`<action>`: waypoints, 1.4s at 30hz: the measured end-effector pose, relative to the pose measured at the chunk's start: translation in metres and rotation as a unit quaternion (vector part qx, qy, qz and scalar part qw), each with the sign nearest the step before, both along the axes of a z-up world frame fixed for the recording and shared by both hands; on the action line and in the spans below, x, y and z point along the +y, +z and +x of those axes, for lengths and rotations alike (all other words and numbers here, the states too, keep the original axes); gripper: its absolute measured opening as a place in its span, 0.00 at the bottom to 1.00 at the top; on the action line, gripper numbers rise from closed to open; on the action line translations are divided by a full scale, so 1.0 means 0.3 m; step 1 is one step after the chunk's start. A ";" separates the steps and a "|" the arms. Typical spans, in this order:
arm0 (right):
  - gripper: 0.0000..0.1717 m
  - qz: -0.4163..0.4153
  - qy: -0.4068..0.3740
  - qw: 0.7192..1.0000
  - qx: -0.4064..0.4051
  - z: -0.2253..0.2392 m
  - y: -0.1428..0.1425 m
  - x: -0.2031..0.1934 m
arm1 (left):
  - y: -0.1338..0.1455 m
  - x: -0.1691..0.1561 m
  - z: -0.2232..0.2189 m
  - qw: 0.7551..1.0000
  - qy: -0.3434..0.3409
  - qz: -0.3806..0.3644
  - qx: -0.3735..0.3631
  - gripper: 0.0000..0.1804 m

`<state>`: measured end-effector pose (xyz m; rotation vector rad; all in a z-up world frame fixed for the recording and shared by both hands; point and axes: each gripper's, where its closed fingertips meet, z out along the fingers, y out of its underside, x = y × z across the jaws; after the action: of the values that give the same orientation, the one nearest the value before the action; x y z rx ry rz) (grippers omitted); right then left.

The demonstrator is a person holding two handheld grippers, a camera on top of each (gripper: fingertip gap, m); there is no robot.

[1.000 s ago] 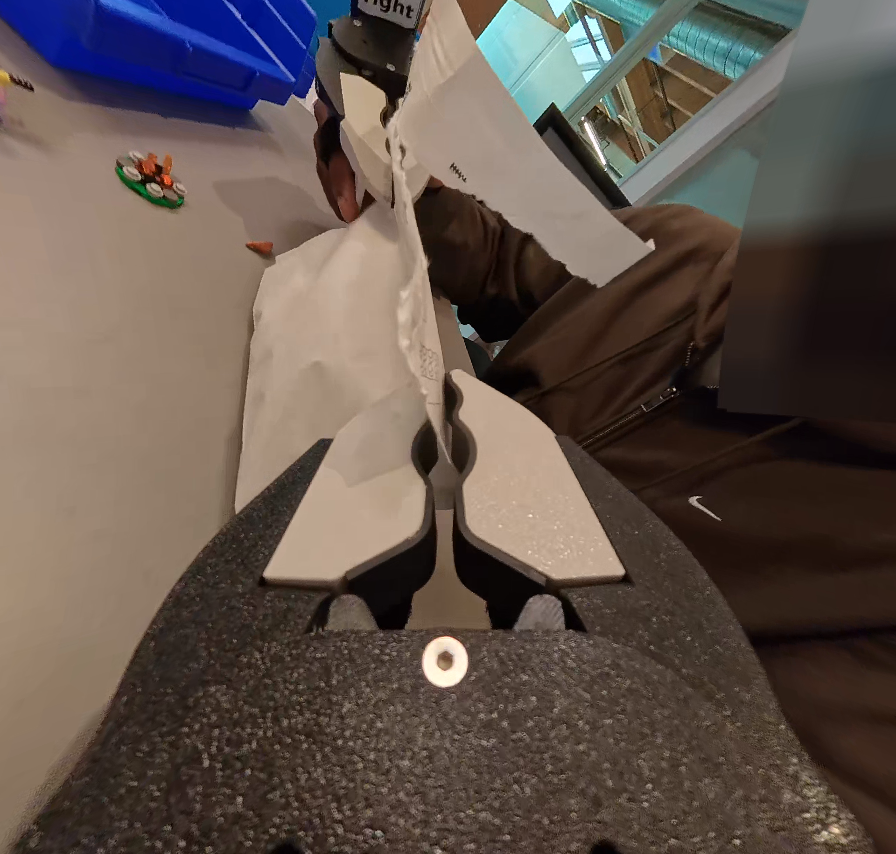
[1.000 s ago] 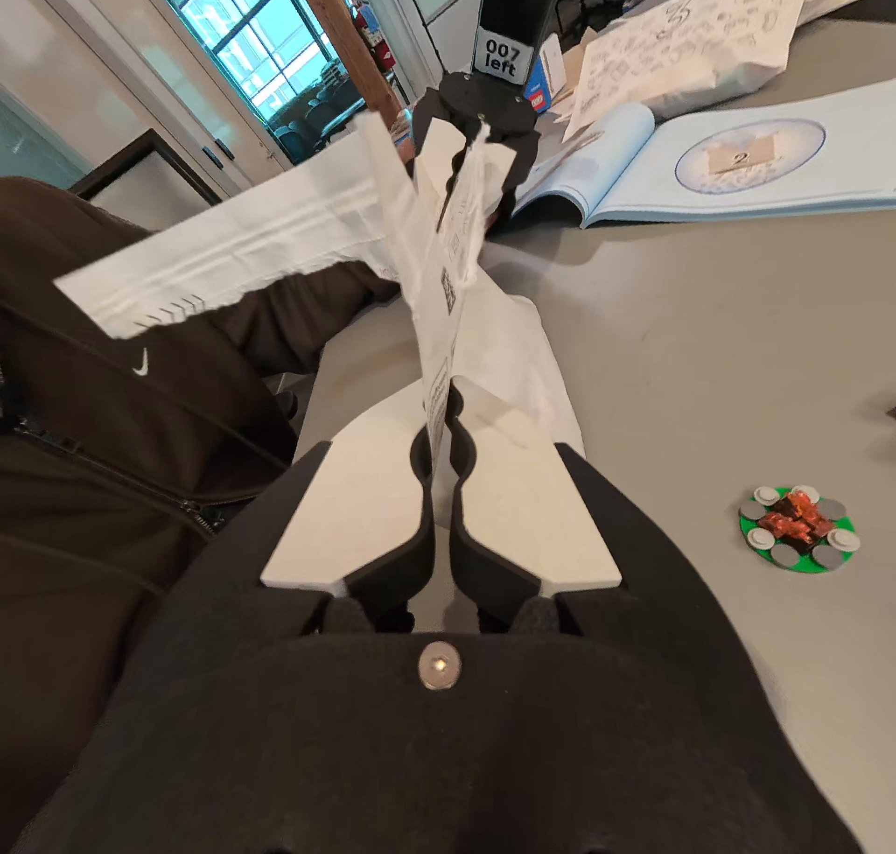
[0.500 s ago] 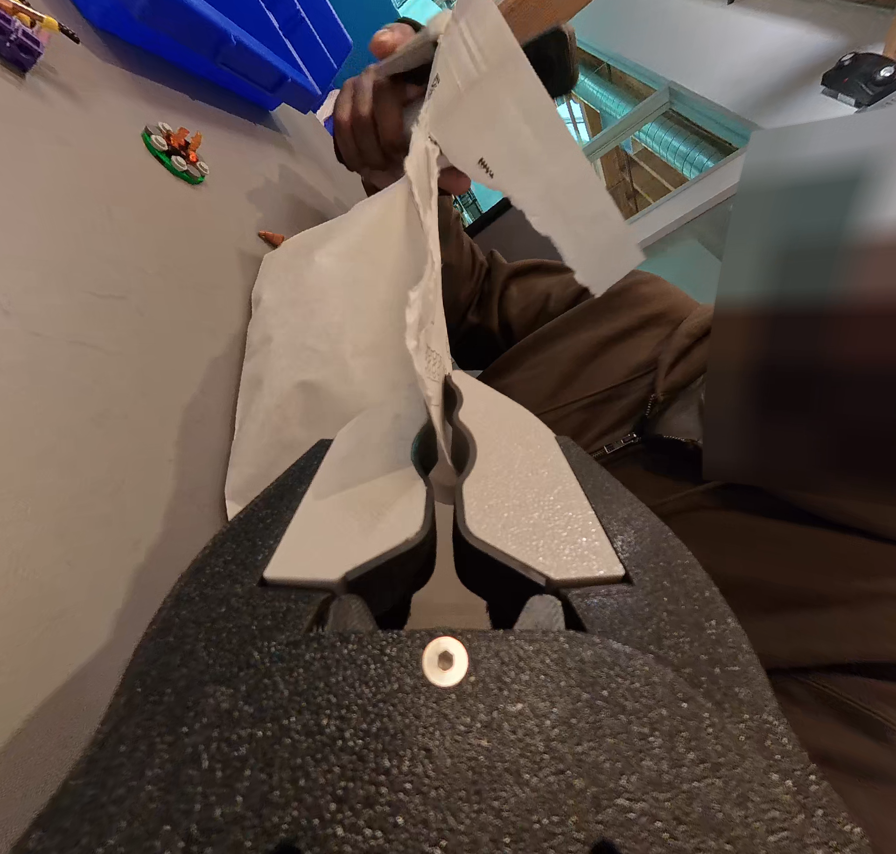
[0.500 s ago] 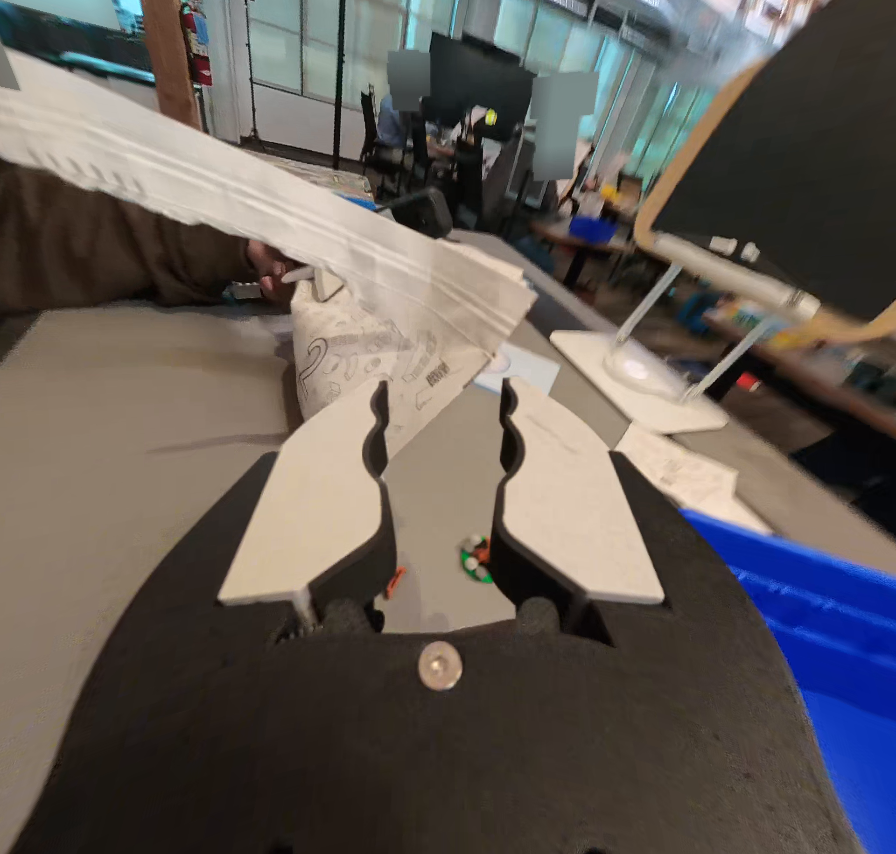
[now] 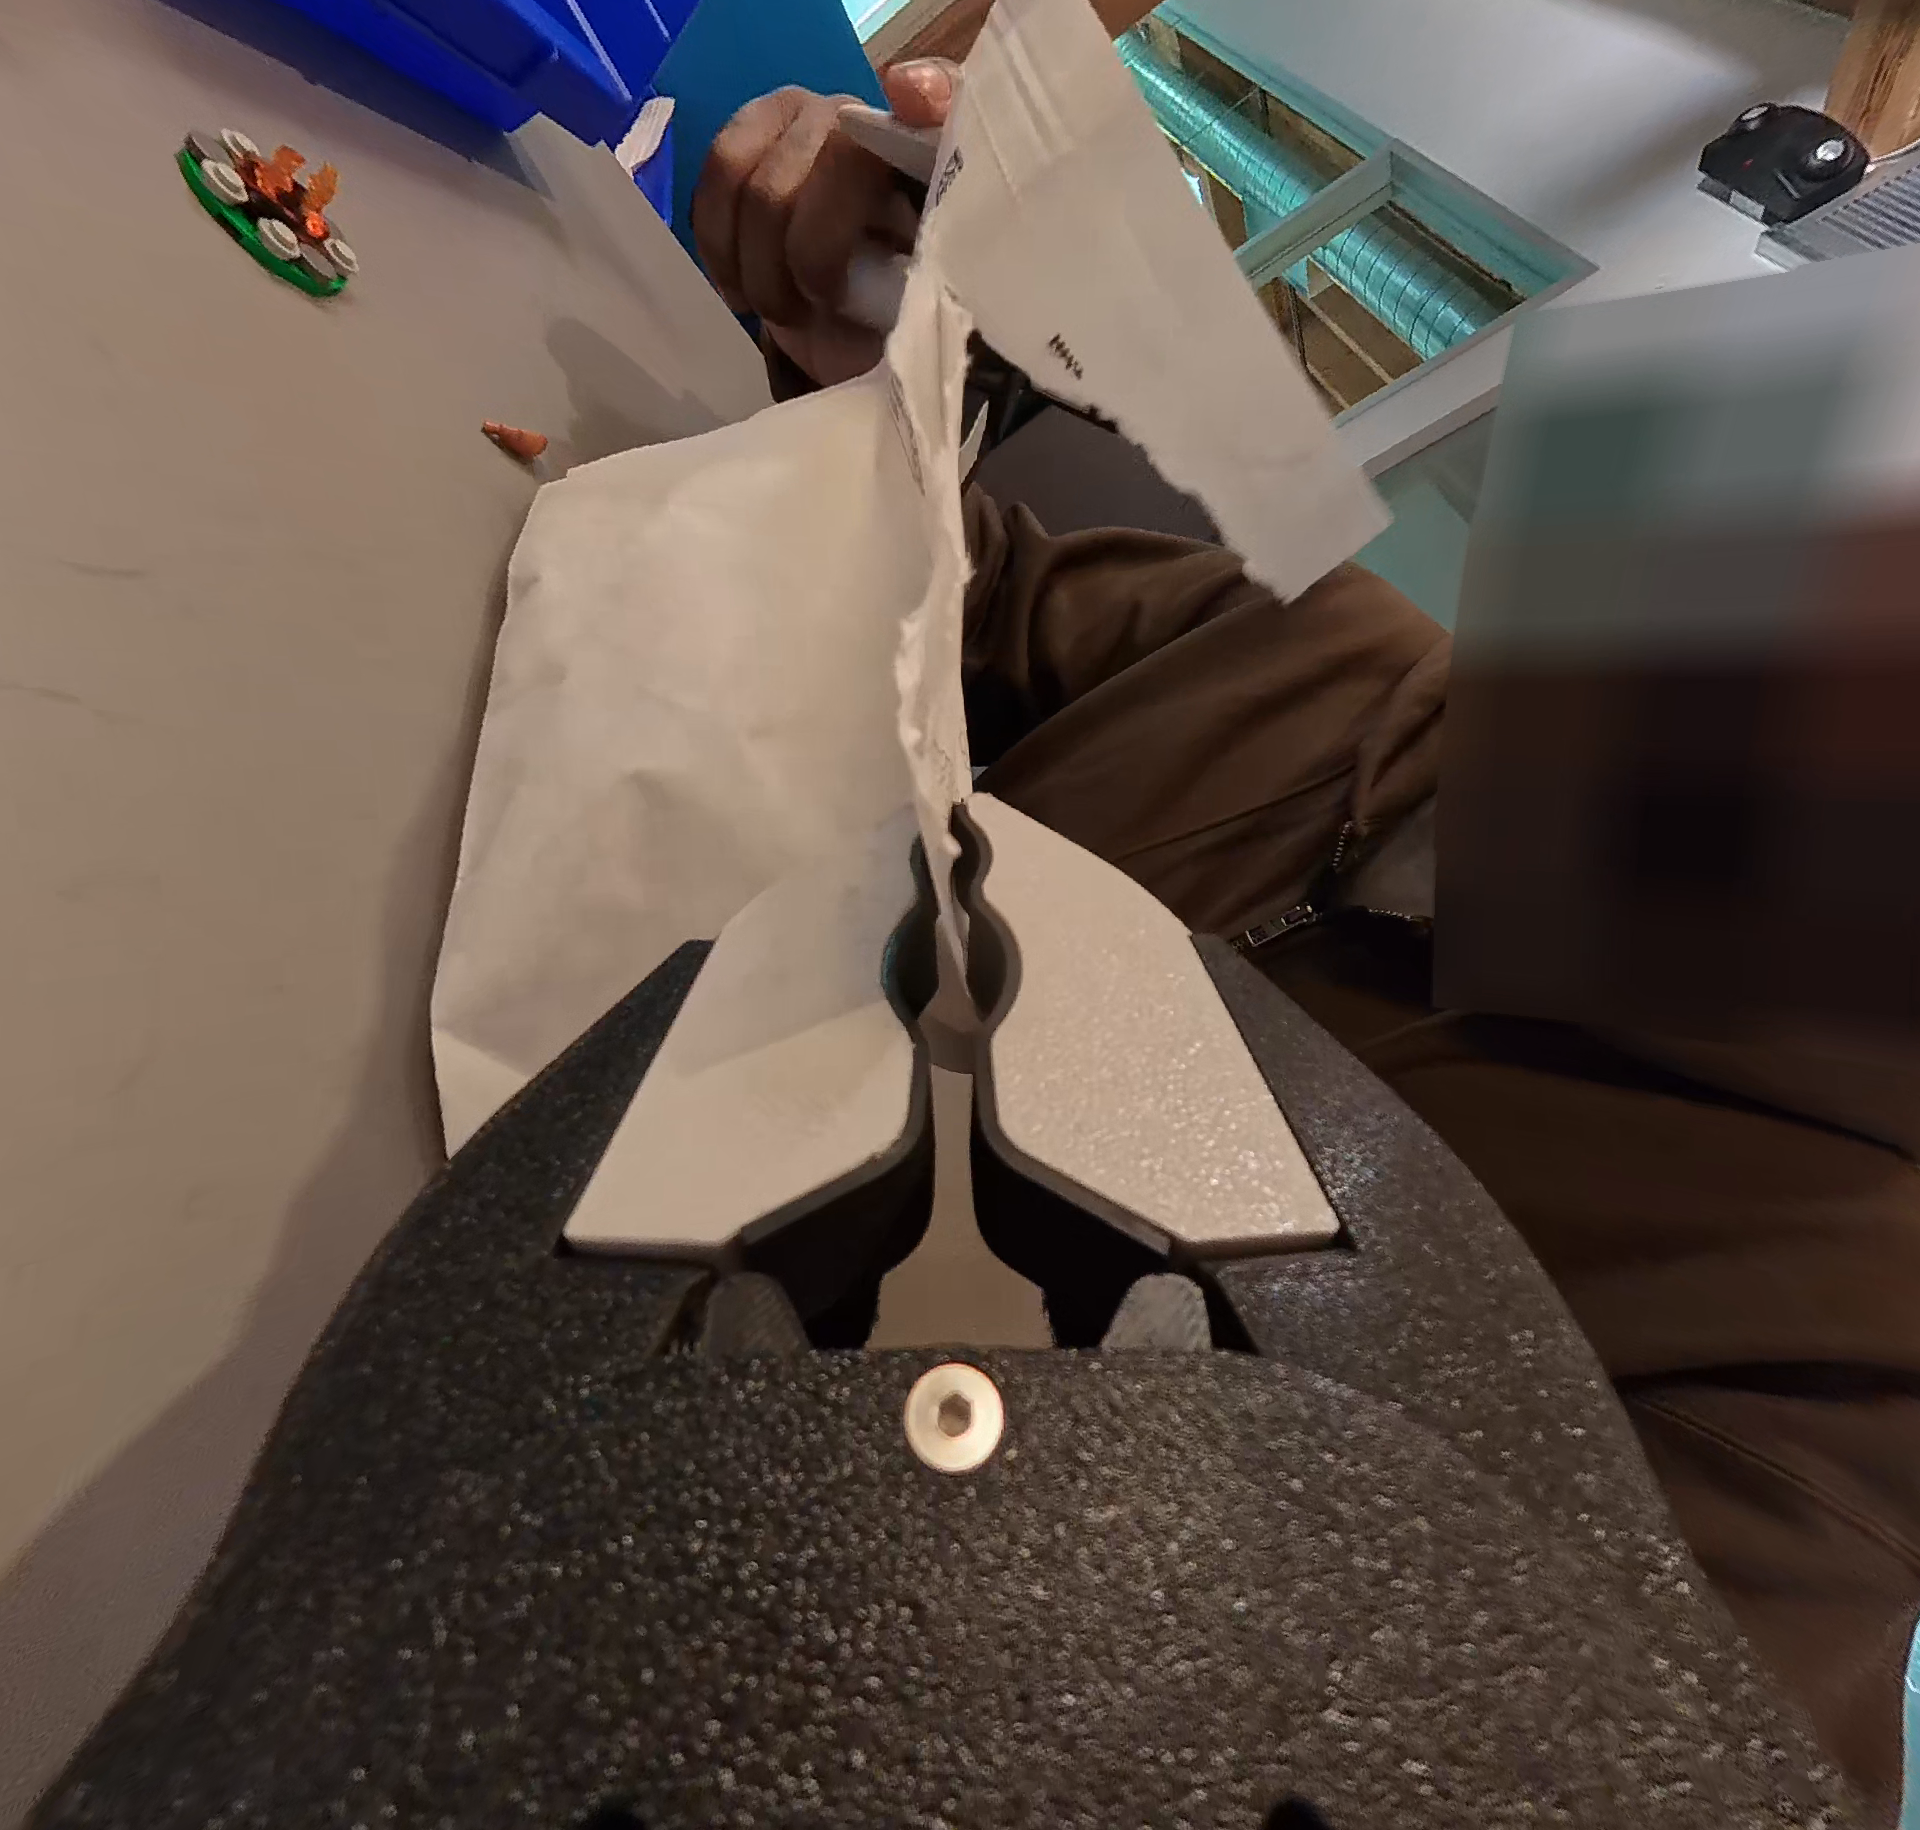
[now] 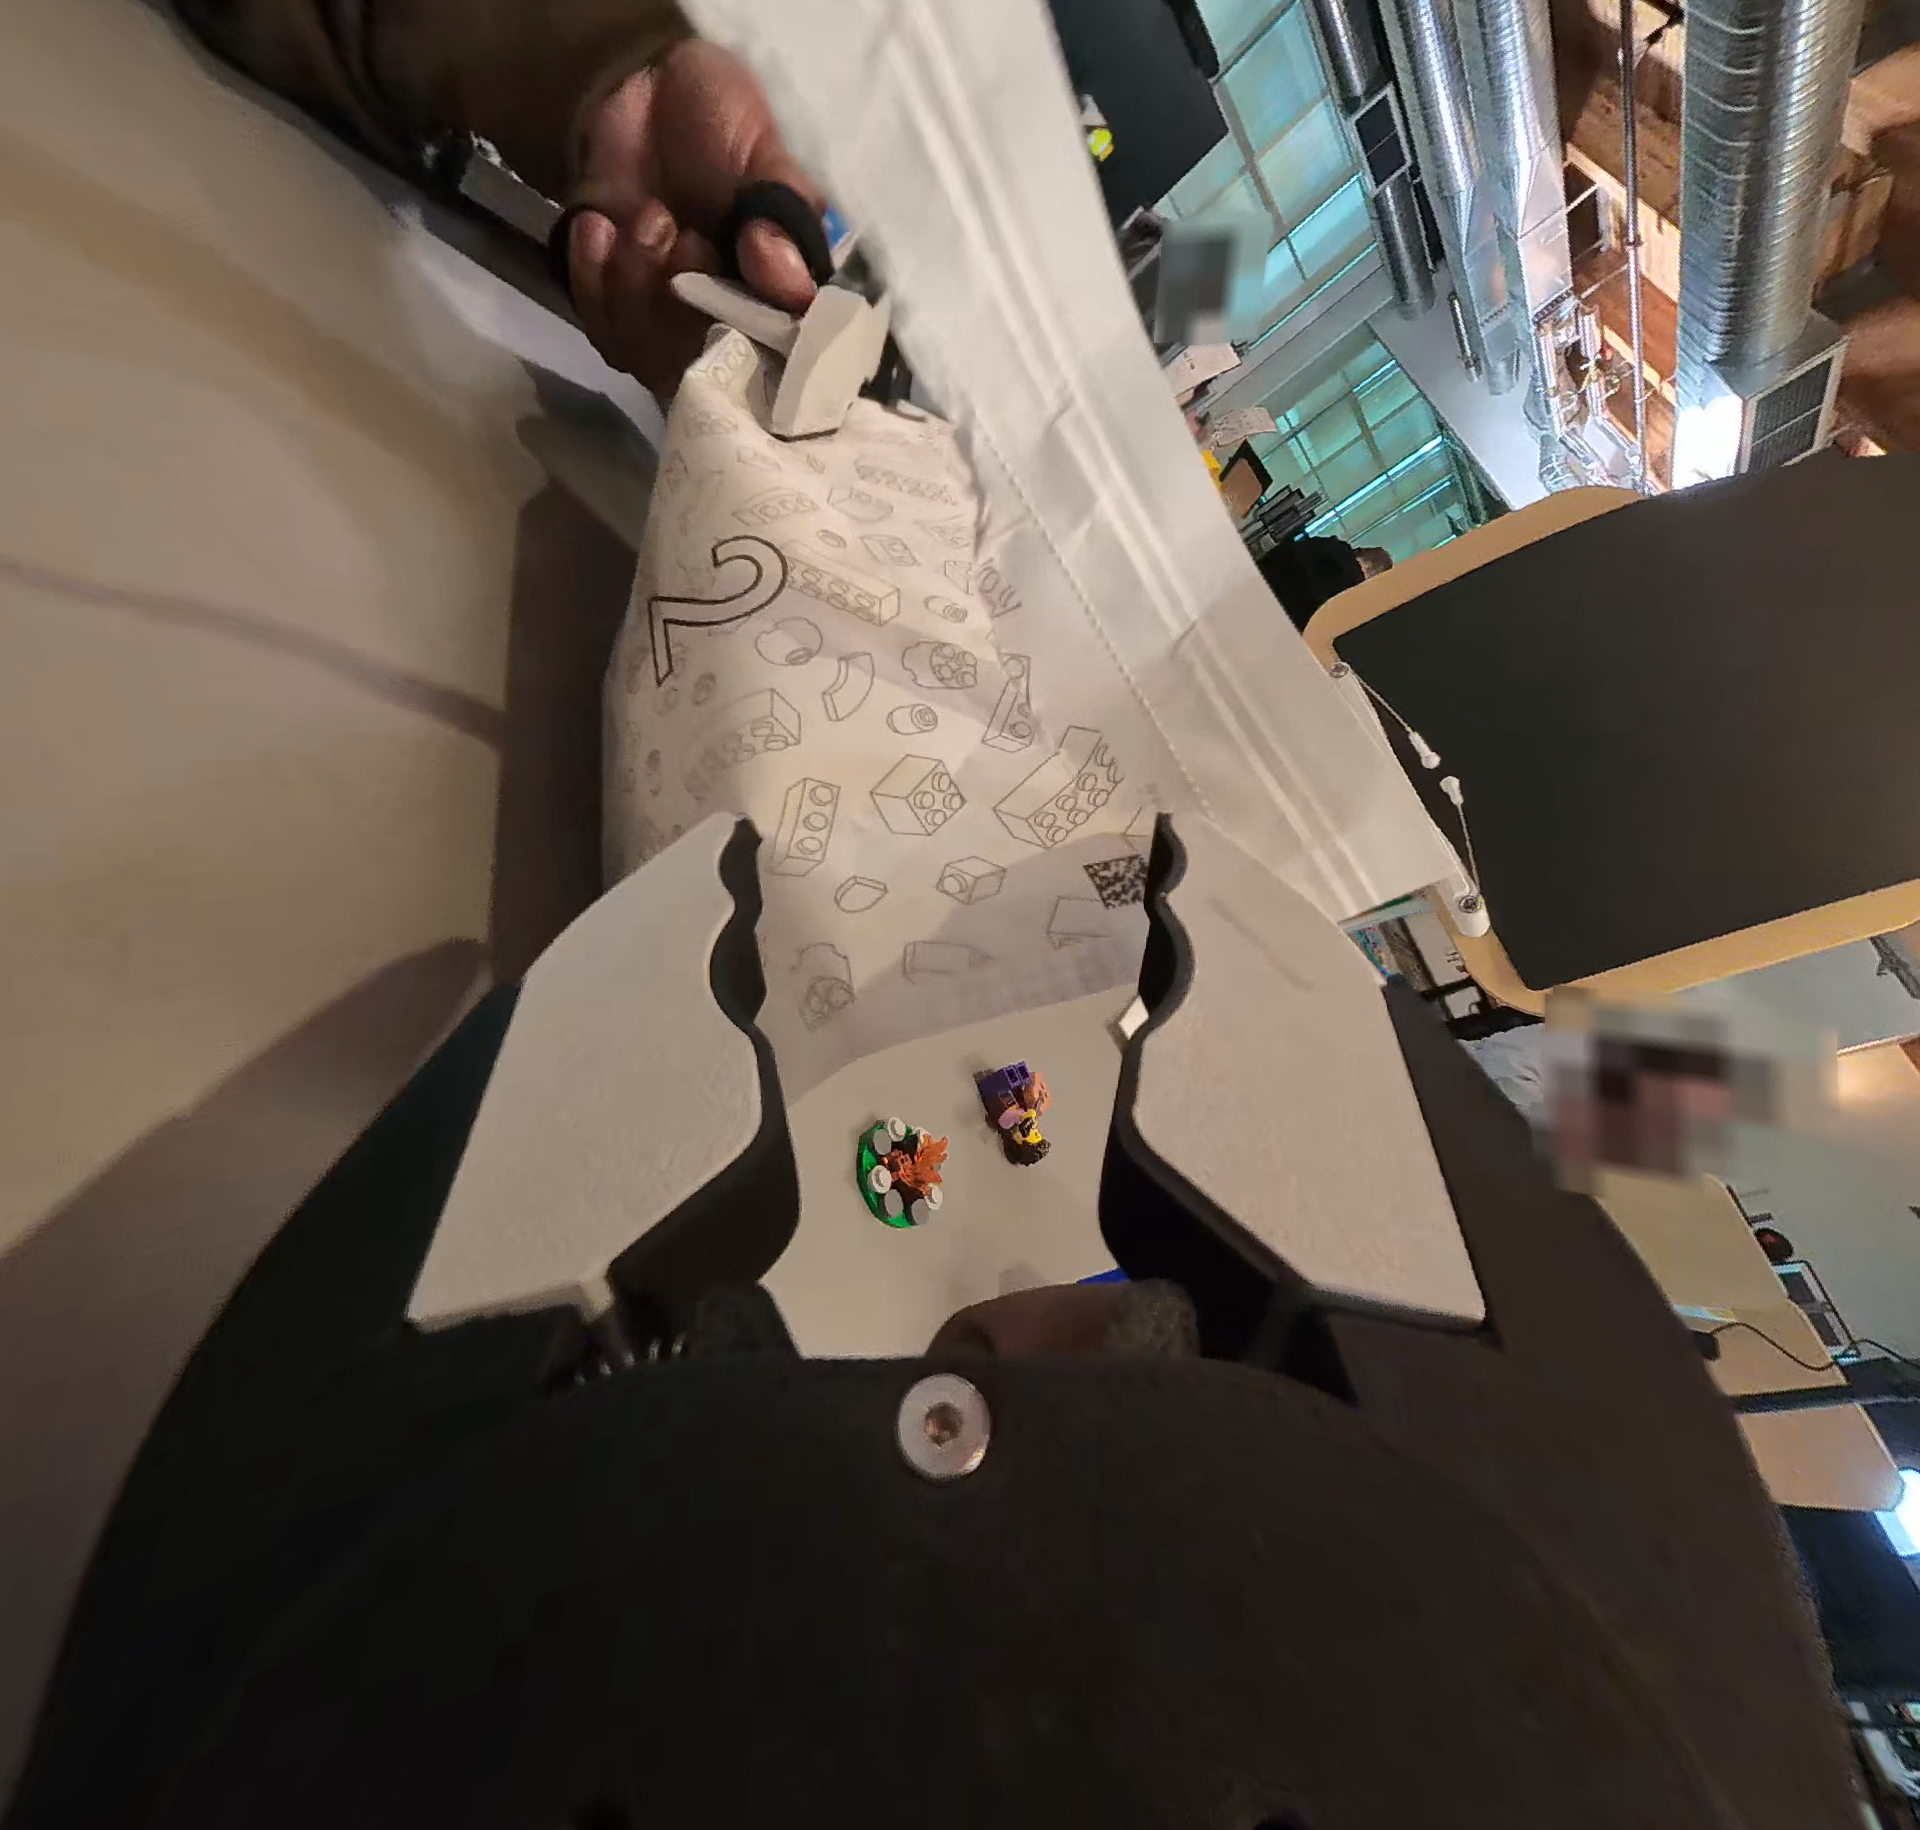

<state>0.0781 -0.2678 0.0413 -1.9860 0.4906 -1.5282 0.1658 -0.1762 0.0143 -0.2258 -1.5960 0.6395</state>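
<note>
The left gripper point(image 5: 961, 824) pinches the torn top edge of a white paper brick bag point(image 5: 686, 700) hanging over the tabletop point(image 5: 208, 637) edge, thin, limp, easily ripped, while the right gripper's point(image 6: 951, 845) jaws stand spread, empty.

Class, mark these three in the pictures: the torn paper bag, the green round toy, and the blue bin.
Paper bag point(image 5: 707, 700), left wrist view, on its plain white side.
Green round toy point(image 6: 896, 1169), right wrist view, on its middle.
Blue bin point(image 5: 447, 4), left wrist view, on its wall.
</note>
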 end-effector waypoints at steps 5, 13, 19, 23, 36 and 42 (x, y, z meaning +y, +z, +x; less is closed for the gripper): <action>0.42 -0.045 -0.019 0.998 0.040 0.008 -0.057 -0.006 | -0.004 0.011 -0.013 1.000 -0.012 0.001 -0.007 0.00; 0.19 -0.075 -0.038 0.991 0.100 0.005 -0.123 -0.030 | -0.010 0.016 -0.028 1.000 -0.021 0.005 -0.013 0.00; 0.10 -0.066 -0.040 0.990 0.121 0.005 -0.138 -0.034 | -0.011 0.012 -0.026 0.999 -0.018 -0.012 -0.026 0.00; 0.08 -0.050 -0.042 0.989 0.131 0.004 -0.145 -0.042 | 0.006 0.016 -0.015 0.994 -0.014 -0.074 -0.078 0.09; 0.07 -0.012 -0.042 0.988 0.145 0.000 -0.148 -0.064 | 0.234 -0.028 0.057 0.826 0.173 -0.475 -0.250 0.66; 0.07 0.006 -0.032 0.988 0.149 -0.003 -0.149 -0.061 | 0.128 -0.033 -0.024 0.705 0.136 -0.570 -0.400 0.67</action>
<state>0.0771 -0.2861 -0.0035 -2.2195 0.6880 -1.2640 0.1586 -0.1863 0.0526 -1.3632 -1.8136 1.9329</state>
